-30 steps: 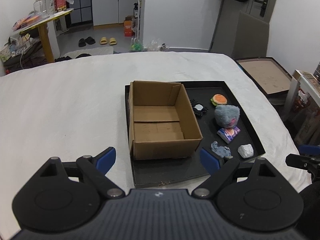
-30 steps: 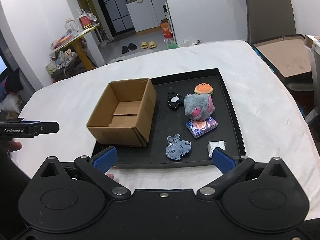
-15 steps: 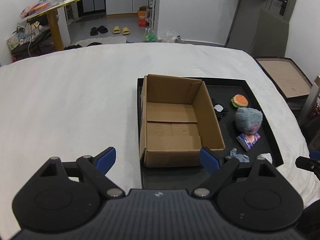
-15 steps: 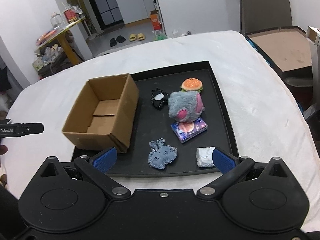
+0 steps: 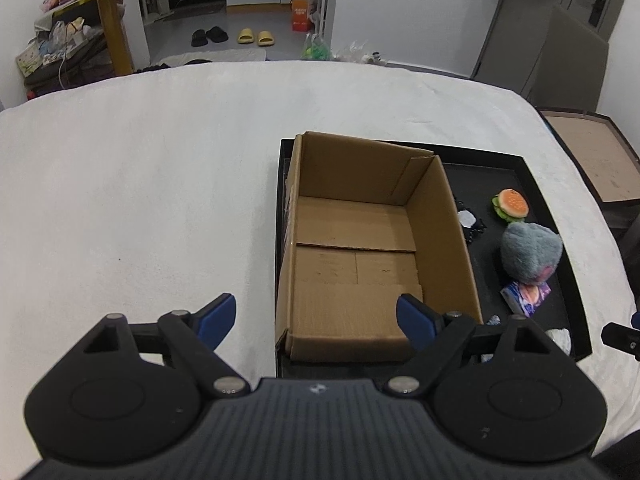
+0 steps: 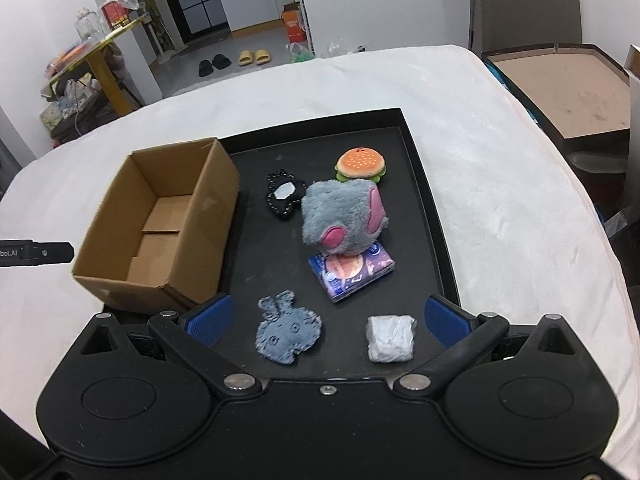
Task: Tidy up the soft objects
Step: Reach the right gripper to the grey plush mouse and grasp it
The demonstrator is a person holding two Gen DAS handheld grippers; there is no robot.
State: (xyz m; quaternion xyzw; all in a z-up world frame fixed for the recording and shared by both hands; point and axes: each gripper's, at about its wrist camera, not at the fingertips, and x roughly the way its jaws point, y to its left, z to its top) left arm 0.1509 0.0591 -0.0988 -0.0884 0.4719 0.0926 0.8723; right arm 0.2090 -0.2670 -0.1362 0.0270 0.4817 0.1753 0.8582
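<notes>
An empty cardboard box stands on the left of a black tray. On the tray lie a burger plush, a black-and-white plush, a grey fluffy plush, a purple tissue pack, a flat grey bunny plush and a white wad. My left gripper is open and empty over the box's near edge. My right gripper is open and empty above the bunny plush and the wad.
The tray sits on a white-covered table. A brown board in a dark frame lies beyond the table's right edge. A yellow table with clutter and slippers are on the floor behind.
Both grippers have moved forward and lower toward the tray. The left one now hangs over the box's near edge, the right one over the bunny plush and wad. Objects have not moved.
</notes>
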